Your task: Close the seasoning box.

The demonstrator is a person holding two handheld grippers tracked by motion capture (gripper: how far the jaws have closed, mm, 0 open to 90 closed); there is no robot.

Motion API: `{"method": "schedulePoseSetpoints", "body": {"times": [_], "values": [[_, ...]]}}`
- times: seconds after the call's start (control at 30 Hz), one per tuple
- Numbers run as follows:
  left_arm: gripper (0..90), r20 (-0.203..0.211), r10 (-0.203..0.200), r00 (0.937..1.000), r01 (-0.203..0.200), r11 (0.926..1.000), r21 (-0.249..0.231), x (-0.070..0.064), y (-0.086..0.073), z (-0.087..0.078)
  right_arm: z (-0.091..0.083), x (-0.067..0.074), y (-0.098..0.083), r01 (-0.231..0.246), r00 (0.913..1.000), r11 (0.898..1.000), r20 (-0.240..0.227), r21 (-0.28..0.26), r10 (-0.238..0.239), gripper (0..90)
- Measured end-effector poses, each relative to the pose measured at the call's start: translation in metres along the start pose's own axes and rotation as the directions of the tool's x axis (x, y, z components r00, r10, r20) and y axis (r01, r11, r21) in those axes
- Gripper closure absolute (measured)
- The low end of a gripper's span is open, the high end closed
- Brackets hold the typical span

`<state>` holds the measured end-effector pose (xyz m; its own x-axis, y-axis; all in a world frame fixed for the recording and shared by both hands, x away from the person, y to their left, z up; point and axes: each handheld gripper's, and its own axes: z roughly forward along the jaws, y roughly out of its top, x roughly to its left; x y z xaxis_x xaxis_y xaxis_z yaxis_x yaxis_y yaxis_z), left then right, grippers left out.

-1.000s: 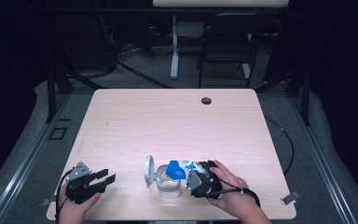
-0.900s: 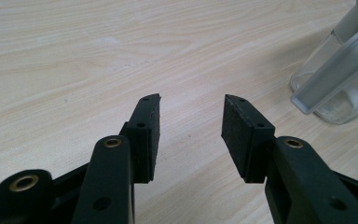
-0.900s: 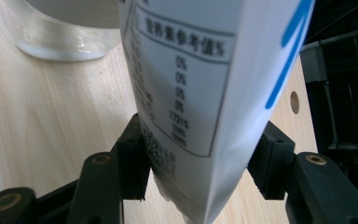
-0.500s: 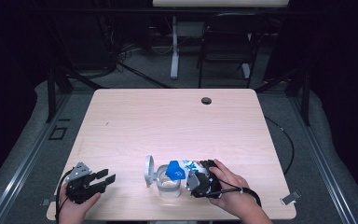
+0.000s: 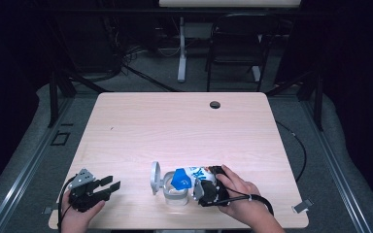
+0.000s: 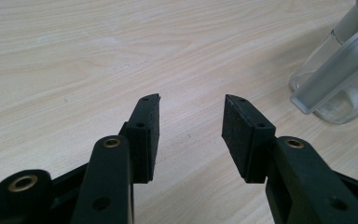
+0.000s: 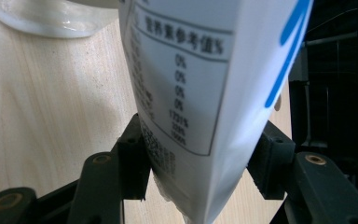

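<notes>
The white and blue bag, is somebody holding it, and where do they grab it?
Yes. The right hand-held gripper pinches the bag near its bottom end, tipped over the clear jar. The left hand-held gripper holds nothing.

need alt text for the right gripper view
The right hand-held gripper clamps a white packet printed with a nutrition table and blue markings, one black jaw on each side. Behind the packet, at top left, the base of a clear jar rests on the light wooden table.
</notes>
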<state>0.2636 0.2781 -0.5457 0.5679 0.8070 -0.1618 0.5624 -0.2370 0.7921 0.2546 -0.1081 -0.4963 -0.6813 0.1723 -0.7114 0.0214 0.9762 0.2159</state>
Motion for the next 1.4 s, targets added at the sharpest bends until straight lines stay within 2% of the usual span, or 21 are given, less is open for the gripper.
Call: {"method": "schedulePoseSetpoints", "body": {"times": [0.37, 0.43, 0.63, 0.8, 0.87, 1.27, 1.4], "values": [[56.8, 0.0, -0.004, 1.0, 0.004, 1.0, 0.003, 0.001, 0.0, 0.0, -0.002, -0.001, 0.003, 0.03, 0.9994, 1.0, 0.016, 0.001, -0.03, 47.8], [56.8, 0.001, -0.004, 1.0, 0.004, 1.0, 0.0, 0.001, -0.001, 0.0, -0.003, -0.002, 0.004, 0.048, 0.9986, 0.999, 0.023, 0.003, -0.048, 47.8], [56.8, 0.002, -0.004, 1.0, 0.004, 1.0, 0.005, 0.001, 0.0, 0.0, -0.005, -0.003, 0.006, 0.052, 0.9982, 0.999, 0.029, -0.001, -0.052, 48.0], [56.8, 0.001, -0.005, 1.0, 0.005, 1.0, 0.001, 0.001, 0.0, 0.0, -0.007, -0.004, 0.008, 0.08, 0.996, 0.997, 0.04, 0.02, -0.08, 48.1], [56.8, 0.002, -0.005, 1.0, 0.005, 1.0, 0.005, 0.001, 0.0, -0.001, -0.006, -0.004, 0.008, 0.078, 0.996, 0.997, 0.044, 0.008, -0.078, 48.1], [56.8, 0.0, -0.003, 1.0, 0.003, 1.0, 0.001, 0.001, 0.0, 0.0, -0.008, -0.006, 0.01, 0.094, 0.9943, 0.995, 0.049, 0.023, -0.095, 48.2], [56.8, 0.0, -0.002, 1.0, 0.002, 1.0, 0.003, 0.001, -0.001, 0.0, -0.009, -0.006, 0.01, 0.113, 0.9917, 0.993, 0.058, 0.04, -0.115, 48.2]]}}
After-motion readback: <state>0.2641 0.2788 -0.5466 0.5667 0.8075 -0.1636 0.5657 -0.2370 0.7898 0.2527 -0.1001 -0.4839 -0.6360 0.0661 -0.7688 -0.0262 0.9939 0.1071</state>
